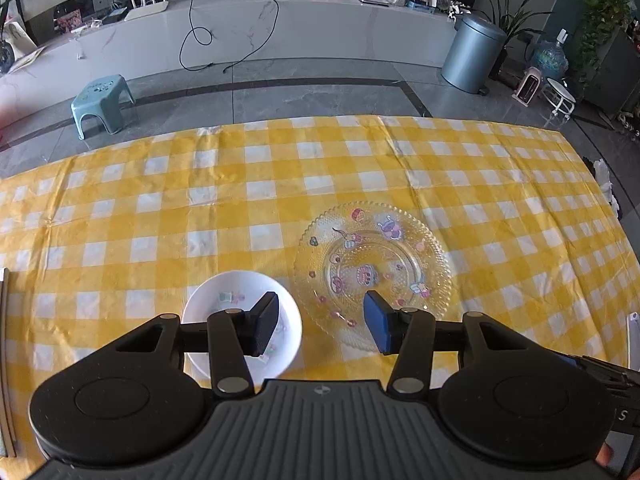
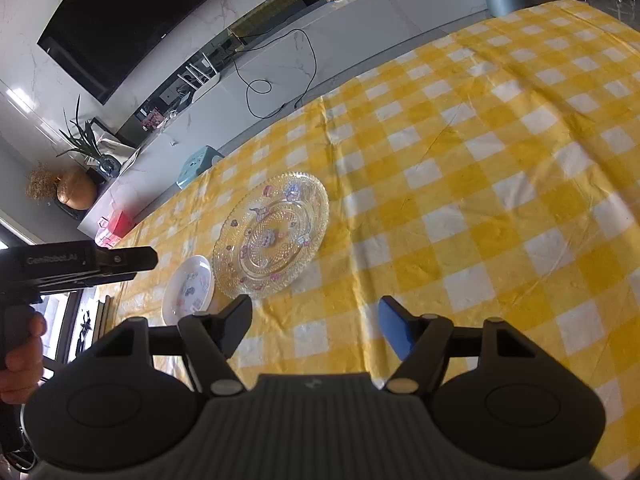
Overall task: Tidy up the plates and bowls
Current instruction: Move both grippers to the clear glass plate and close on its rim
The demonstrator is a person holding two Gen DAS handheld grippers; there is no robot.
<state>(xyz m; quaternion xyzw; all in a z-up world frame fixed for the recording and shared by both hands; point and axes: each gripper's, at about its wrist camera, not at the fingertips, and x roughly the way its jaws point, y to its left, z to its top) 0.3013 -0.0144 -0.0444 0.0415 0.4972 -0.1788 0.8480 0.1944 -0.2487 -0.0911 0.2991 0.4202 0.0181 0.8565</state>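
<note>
Yellow-and-white checked cloth covers the table (image 1: 160, 200), and two dishes rest flat on it, near the front edge and toward the middle. The white bowl (image 1: 224, 292) sits on the left; it is small, round and shallow, with pastel cartoon prints inside, its open side facing up. Just right of it lies the clear glass plate (image 1: 400, 248), wider, with a beaded rim and cartoon figures printed across its face, also face up. Both are round, so neither has a long axis. Their rims come very close; whether they touch cannot be told.

The left gripper (image 1: 320, 322) hovers over the gap between the two dishes with its jaws spread wide and nothing between them. One finger shows over the bowl's right half and the blue-padded finger over the plate's near-left rim. How high it stands above them cannot be told.

The right gripper (image 2: 314, 328) is held above bare cloth to the right and nearer than the plate, its jaws likewise wide apart and empty. In its view the glass plate (image 2: 272, 236) lies beyond the left finger, with the white bowl (image 2: 188, 288) further left, and the left gripper's body pokes in from the left edge, gripped by a hand (image 2: 20, 356).

Beyond the table stand a teal stool (image 1: 102, 104) on the grey floor and a grey bin (image 1: 472, 56) to the far right.
</note>
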